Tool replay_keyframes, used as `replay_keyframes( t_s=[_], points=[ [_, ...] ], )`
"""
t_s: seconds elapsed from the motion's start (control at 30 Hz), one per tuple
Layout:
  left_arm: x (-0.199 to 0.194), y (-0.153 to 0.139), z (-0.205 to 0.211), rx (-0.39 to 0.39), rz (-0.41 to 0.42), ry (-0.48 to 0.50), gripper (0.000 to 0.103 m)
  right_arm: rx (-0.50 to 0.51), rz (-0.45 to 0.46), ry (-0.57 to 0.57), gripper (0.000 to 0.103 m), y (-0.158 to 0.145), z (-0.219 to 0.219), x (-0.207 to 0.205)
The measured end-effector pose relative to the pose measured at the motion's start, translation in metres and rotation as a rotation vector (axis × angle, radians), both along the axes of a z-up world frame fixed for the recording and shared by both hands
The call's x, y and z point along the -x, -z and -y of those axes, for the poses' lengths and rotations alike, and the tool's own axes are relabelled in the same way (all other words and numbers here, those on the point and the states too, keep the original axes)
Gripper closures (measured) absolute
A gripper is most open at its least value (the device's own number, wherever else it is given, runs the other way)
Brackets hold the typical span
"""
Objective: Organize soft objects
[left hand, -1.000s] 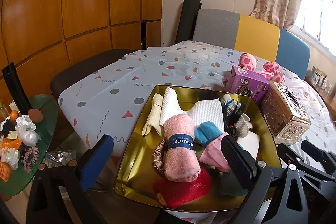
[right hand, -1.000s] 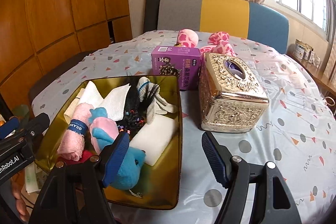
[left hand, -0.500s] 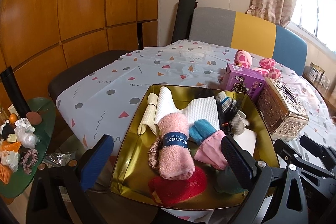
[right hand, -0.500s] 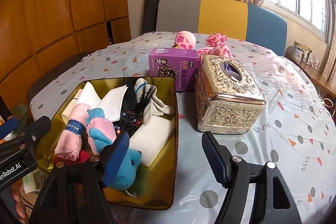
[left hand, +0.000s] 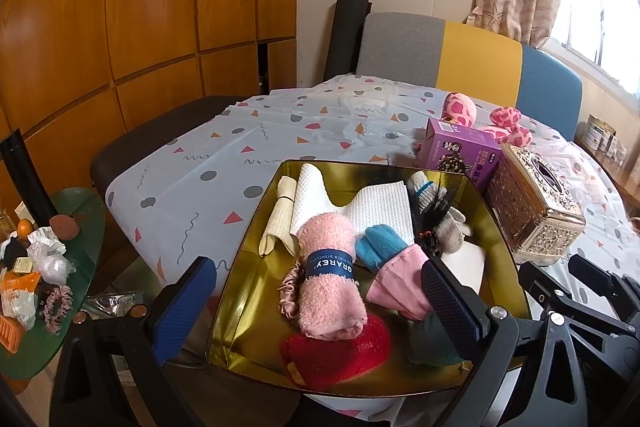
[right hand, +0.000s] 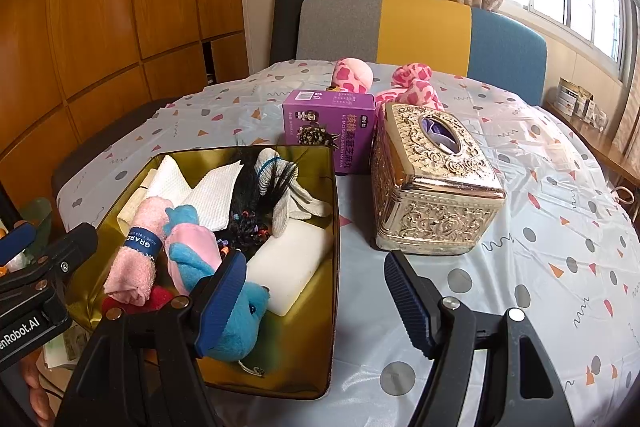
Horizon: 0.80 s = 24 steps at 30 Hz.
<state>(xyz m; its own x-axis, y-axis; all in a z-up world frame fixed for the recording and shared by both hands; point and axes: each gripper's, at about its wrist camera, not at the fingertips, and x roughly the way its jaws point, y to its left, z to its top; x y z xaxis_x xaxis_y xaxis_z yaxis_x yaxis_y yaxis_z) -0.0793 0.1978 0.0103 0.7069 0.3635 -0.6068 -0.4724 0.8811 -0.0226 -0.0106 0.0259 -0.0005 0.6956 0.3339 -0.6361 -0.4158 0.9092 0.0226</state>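
A gold box at the table's near edge holds several soft things: a rolled pink towel, a red cloth, white cloths, a blue and pink plush, a white sponge and a grey glove. A pink spotted plush lies at the far side of the table. My left gripper is open and empty above the box's near end. My right gripper is open and empty above the box's right wall.
A purple carton and an ornate gold tissue box stand right of the gold box. A sofa is behind the table. A green side table with clutter is at the left. A dark chair seat is left of the table.
Both grippers have drawn back and risen a little, so the box and table look slightly farther. Nothing in the box has moved.
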Motion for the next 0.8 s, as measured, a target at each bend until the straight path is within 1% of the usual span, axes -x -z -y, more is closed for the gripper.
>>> replay_keyframes(
  t_s=[0.8],
  points=[
    [-0.0036, 0.0035, 0.0089, -0.01, -0.025, 0.024, 0.0, -0.006, -0.007, 0.015, 0.03, 0.0027, 0.0056, -0.0027]
  ],
)
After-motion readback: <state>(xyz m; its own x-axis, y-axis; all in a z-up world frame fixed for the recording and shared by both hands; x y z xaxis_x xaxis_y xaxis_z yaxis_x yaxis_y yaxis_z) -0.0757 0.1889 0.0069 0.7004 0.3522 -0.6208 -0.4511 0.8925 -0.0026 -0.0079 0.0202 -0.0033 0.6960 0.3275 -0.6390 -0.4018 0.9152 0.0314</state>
